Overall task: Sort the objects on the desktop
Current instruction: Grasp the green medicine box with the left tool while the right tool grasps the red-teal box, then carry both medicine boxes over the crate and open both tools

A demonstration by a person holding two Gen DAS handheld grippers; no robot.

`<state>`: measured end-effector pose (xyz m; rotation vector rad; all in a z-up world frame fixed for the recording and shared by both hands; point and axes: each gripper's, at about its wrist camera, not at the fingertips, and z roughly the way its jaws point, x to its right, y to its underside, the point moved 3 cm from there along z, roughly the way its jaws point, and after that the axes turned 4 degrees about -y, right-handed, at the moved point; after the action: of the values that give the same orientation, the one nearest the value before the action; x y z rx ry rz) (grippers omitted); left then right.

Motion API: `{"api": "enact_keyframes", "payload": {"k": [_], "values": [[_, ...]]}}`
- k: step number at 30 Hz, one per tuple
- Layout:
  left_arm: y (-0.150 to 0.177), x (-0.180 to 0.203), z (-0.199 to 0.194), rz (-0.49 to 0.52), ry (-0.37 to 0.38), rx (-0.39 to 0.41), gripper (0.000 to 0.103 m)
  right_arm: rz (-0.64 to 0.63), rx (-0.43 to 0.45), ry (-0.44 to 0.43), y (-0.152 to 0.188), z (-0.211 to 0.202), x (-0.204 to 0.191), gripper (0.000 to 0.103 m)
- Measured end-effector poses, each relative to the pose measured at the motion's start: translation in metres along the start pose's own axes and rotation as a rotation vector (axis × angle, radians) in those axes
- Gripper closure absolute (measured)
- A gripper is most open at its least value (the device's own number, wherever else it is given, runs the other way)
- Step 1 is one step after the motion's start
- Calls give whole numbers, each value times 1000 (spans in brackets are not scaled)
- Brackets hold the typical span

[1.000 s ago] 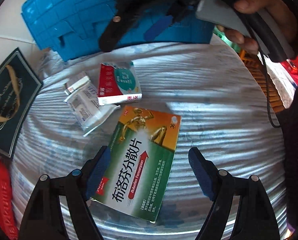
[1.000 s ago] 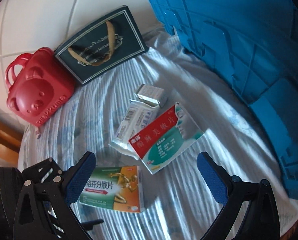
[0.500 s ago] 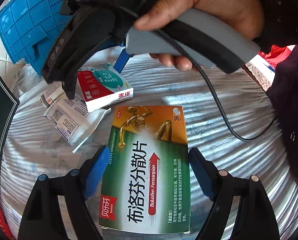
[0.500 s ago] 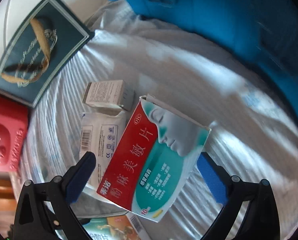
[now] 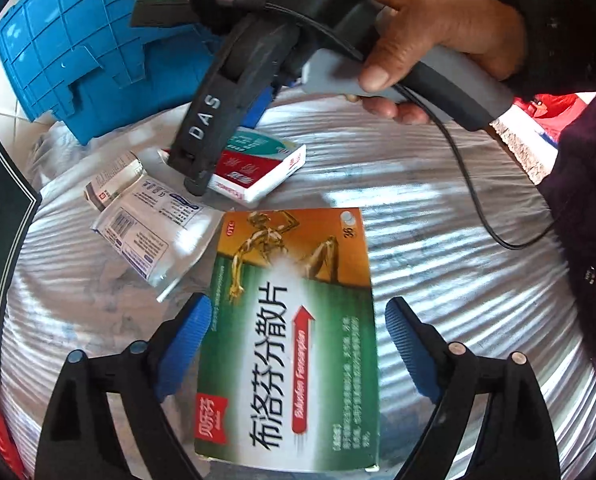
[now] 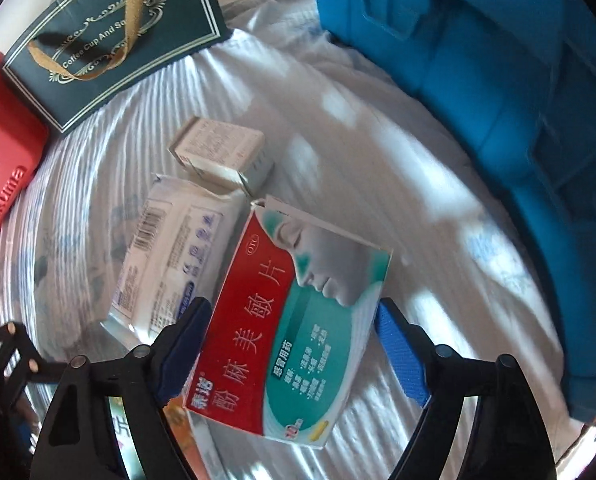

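Medicine boxes: three. One green-orange box (image 5: 293,344), one red-teal box (image 6: 293,320), one small white box (image 6: 221,152).

White foil pouch (image 6: 169,264): one.

Blue plastic crate (image 6: 498,120): one.

Dark green gift bag (image 6: 113,36) with gold ribbon handle: one.

Red plastic bear-face case (image 6: 1,168): one.

Grippers: two. Left gripper (image 5: 298,344), right gripper (image 6: 293,356), each with two blue-padded fingers.

Hand (image 5: 438,36) in view: one, on right gripper handle.

Striped white cloth (image 5: 438,220) over bench: one.
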<state>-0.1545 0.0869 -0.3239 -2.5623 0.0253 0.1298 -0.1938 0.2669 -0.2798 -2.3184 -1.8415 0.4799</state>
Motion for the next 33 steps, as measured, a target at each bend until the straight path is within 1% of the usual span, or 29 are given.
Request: {"api": "enact_keyframes", "payload": {"k": [1, 2, 3, 4, 6, 7, 8, 9, 11, 13, 16, 18, 20, 23, 25, 26, 27, 28, 30, 33], "values": [[-1, -1, 9, -7, 6, -53, 11, 13, -1, -6, 2, 0, 2, 20], [0, -2, 18, -16, 19, -107, 8, 9, 9, 1, 2, -2, 1, 21], [1, -5, 20, -53, 45, -88, 8, 6, 2, 2, 1, -2, 2, 20], [1, -6, 19, -70, 57, -83, 8, 2, 2, 1, 0, -2, 2, 20], [3, -2, 19, -45, 31, -76, 8, -15, -2, 4, -4, -2, 2, 20], [4, -1, 18, -55, 28, -68, 9, -40, -4, 17, -5, -1, 0, 20], [4, -3, 17, -91, 20, -71, 13, -79, -9, 38, -6, 0, -3, 20], [4, -4, 16, -124, -2, -72, 14, -129, -15, 62, -6, 2, -8, 21], [5, -2, 14, -173, -40, -80, 15, -183, -13, 53, -6, 1, -12, 23], [8, 3, 11, -229, -77, -79, 15, -206, -18, 36, -6, -1, -11, 24], [13, 7, 5, -325, -144, -86, 15, -206, -10, -11, -3, -9, -5, 25], [15, 8, -1, -398, -186, -87, 16, -228, 9, -13, 0, -18, -4, 25], [15, 8, -11, -479, -225, -67, 16, -263, 33, -8, 5, -31, -6, 25], [13, 9, -36, -577, -293, -21, 16, -319, 89, 2, 18, -58, -9, 25], [9, 13, -61, -591, -348, 4, 16, -357, 143, 2, 40, -78, -7, 25], [3, 15, -75, -588, -375, 20, 16, -370, 172, -2, 43, -86, -15, 25], [-4, 16, -89, -583, -404, 36, 16, -380, 205, -12, 46, -103, -18, 25], [-15, 12, -97, -577, -431, 52, 16, -386, 240, -22, 53, -112, -26, 25], [-26, 22, -128, -556, -491, 96, 16, -398, 317, -48, 59, -143, -39, 25], [-70, 27, -165, -512, -553, 176, 16, -405, 450, -89, 69, -207, -41, 25]]}}
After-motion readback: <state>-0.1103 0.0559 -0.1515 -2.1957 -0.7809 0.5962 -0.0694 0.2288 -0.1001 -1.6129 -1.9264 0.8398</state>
